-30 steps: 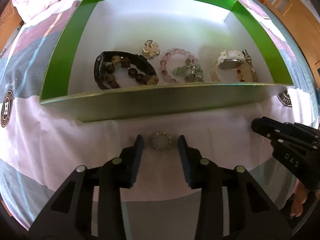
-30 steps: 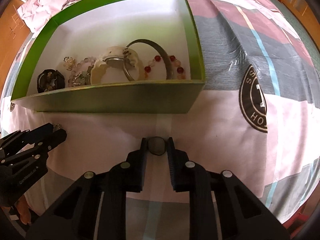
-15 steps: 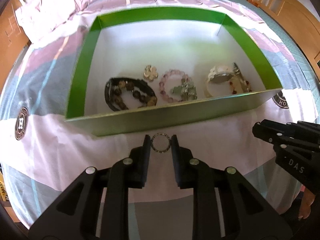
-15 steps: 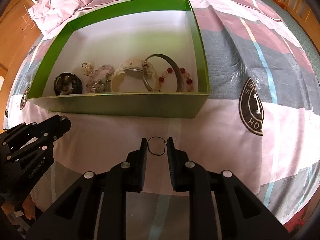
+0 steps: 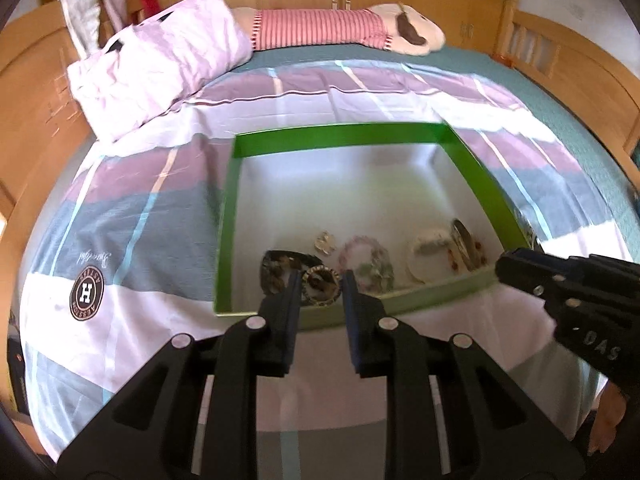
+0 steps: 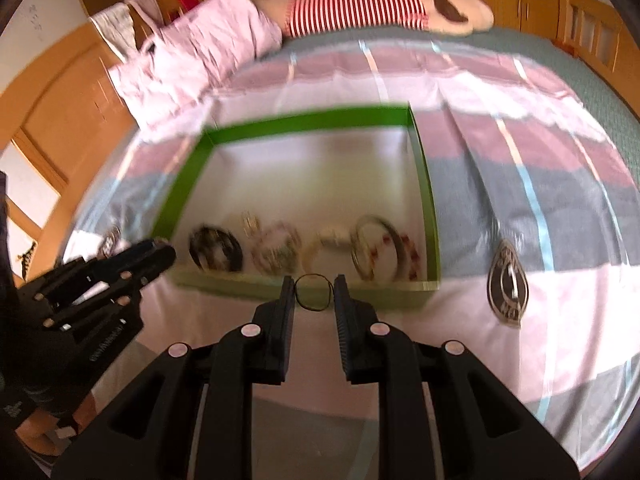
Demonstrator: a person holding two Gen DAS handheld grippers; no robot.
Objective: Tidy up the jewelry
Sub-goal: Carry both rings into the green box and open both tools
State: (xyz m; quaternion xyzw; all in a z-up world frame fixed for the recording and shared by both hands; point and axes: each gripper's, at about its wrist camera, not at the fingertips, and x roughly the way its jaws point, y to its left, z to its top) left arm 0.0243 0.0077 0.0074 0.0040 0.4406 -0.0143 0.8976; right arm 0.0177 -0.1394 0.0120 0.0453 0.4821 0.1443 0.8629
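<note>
Two tongs, each grasping one ring: left tongs (image 5: pixel 321 285) studded ring (image 5: pixel 321 289), right tongs (image 6: pixel 314 289) thin ring (image 6: pixel 314 292); one green box (image 5: pixel 228 216).

Motion blur smears the jewelry (image 6: pixel 280 252) in the green box (image 6: pixel 182 184) (perhaps bracelets) beyond telling.

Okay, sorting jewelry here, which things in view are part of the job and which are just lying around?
Part of the job:
- green box
- studded ring in left gripper
- thin dark ring in right gripper
- bracelets in the box

Just lying around:
- pink pillow
- striped plush toy
- bedspread
</note>
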